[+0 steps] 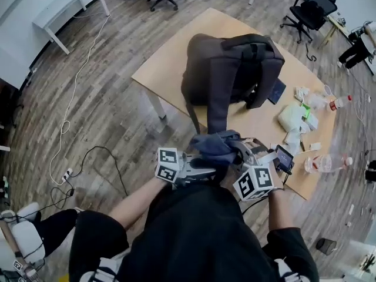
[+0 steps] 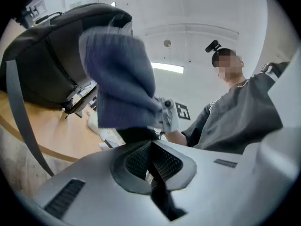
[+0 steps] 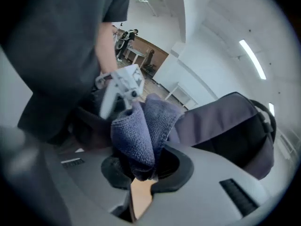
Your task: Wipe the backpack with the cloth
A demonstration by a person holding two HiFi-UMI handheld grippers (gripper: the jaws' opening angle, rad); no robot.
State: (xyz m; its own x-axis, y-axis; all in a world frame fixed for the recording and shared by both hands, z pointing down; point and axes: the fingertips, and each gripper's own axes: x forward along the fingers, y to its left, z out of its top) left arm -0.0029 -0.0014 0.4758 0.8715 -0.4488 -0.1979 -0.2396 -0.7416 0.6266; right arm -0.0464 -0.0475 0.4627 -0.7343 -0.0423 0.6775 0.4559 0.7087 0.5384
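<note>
While the right gripper (image 3: 141, 167) pinches the bunched blue-grey microfibre cloth (image 3: 141, 126) between its jaws, I log the left gripper (image 2: 151, 158) as fully closed on nothing, just beside the cloth. The dark grey fabric backpack (image 1: 232, 69) sits on the light wooden table (image 1: 170, 63), straight ahead of and beyond the right gripper, apart from the cloth. Its long axis seems to run away from the grippers. Judgement: the right hand is the one to reach forward; the near panel faces it.
</note>
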